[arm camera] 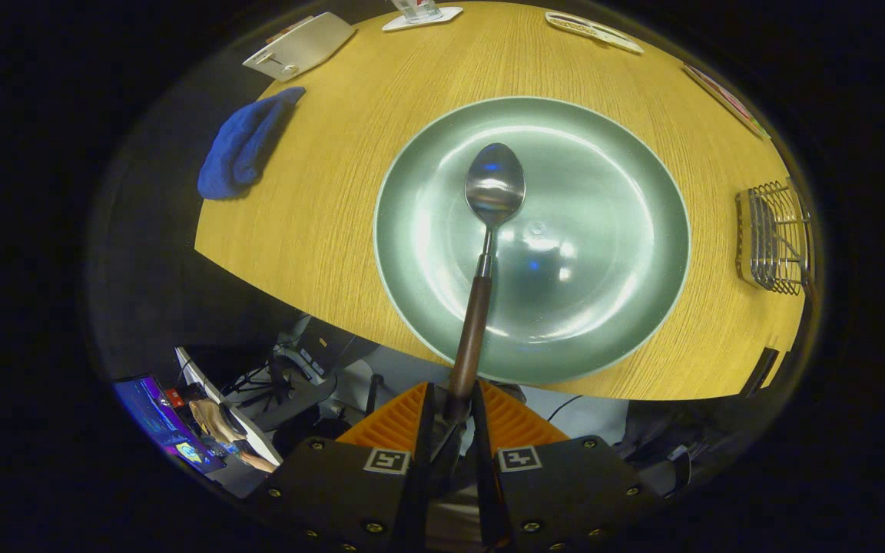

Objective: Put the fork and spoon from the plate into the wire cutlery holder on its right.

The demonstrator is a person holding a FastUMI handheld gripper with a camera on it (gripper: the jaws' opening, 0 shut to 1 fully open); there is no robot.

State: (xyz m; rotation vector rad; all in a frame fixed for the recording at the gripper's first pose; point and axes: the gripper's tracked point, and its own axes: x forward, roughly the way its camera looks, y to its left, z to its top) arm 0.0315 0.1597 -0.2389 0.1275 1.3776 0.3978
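The gripper (454, 399) is pinching the spoon (486, 238) by its dark handle end, both fingers pressing on it. The bowl is pointing ahead over the green plate (611, 230). The wire cutlery holder (774, 236) is standing on the wooden table (319, 230), right of the plate.

From my seat I cannot see the end of the spoon (493, 201) handle: it disappears between the fingers of the gripper (454, 407), so where exactly they press on it is hidden from me. Well off to the right of the fingers, the wire holder (773, 238) is squeezed at the rim of my view, its far side cut off, and I cannot tell what lies inside it. Far beyond the fingers, a glass (416, 9) on a coaster is cropped at the top. The flat cards (593, 31) beside it are too distorted to make out.
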